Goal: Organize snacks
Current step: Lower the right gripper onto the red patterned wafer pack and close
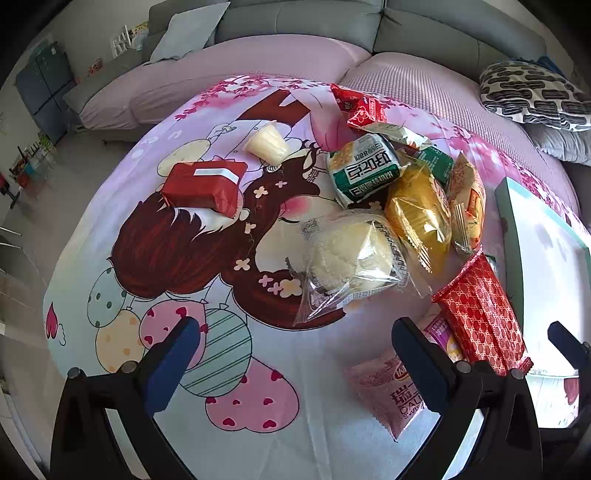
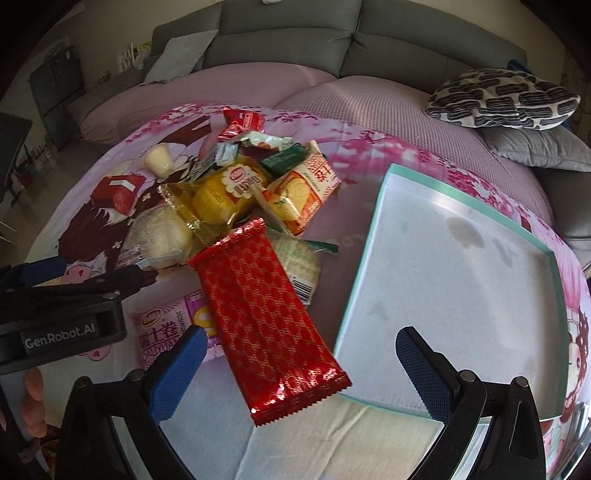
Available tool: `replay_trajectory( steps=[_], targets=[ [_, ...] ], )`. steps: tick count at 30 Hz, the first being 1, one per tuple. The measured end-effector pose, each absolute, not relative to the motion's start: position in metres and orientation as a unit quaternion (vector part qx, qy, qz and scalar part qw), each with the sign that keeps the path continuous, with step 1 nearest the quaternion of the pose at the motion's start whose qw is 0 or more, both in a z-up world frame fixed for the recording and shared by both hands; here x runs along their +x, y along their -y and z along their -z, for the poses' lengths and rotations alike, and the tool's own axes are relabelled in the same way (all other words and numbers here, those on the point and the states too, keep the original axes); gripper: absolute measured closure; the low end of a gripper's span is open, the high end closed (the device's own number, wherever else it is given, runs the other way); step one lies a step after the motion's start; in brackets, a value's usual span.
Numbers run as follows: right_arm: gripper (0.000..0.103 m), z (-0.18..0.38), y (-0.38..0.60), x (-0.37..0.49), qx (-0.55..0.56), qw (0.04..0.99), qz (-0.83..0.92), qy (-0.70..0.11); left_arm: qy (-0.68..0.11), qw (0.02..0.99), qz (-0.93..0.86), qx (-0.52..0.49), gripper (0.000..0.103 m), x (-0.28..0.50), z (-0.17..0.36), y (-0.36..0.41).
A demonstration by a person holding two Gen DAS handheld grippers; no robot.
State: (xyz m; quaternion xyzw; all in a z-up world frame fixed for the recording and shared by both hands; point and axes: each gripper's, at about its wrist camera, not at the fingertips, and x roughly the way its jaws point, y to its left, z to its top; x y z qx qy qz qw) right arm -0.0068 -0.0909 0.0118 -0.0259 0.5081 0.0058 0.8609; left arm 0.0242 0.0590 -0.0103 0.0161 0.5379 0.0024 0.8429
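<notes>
Left wrist view: the left gripper [image 1: 295, 354] hangs released over the cartoon-print cloth [image 1: 258, 406]; ahead and to its right lies a loose heap of wrapped snacks [image 1: 388, 206].

Right wrist view: the right gripper [image 2: 301, 354], spread and empty, straddles a long red patterned foil packet [image 2: 267, 321]. Just right, the shallow teal-rimmed tray [image 2: 364, 254] holds nothing, so sorting has seemingly not begun.

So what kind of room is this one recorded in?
Most likely a home living room. A grey sectional sofa with cushions wraps behind the table, which wears a cartoon-print tablecloth piled with wrapped snacks beside a shallow tray.
</notes>
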Motion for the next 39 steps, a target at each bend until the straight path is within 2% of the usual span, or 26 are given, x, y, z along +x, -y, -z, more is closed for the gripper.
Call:
replay_trajectory(
  steps=[8, 14, 28, 34, 39],
  targets=[
    [0.005, -0.01, 0.072, -0.002, -0.056, 0.872, -0.031, -0.484, -0.544, 0.839, -0.005, 0.002, 0.0, 0.026, 0.012, -0.066],
    [0.02, -0.003, 0.068, 0.003, -0.055, 0.866, -0.041, -0.496, -0.547, 0.837, -0.003, -0.002, 0.0, 0.027, 0.013, -0.068],
    [0.047, -0.001, 0.078, -0.001, 0.002, 0.849, -0.047, -0.527, -0.552, 0.834, 0.016, 0.012, 0.0, 0.026, 0.013, -0.057],
    [0.054, -0.003, 0.082, -0.003, 0.015, 0.846, -0.043, -0.532, -0.551, 0.834, 0.024, 0.016, 0.0, 0.025, 0.014, -0.054],
    [0.056, -0.004, 0.091, -0.005, 0.047, 0.839, -0.039, -0.54, -0.547, 0.836, 0.026, 0.016, 0.0, 0.024, 0.012, -0.053]
  ],
)
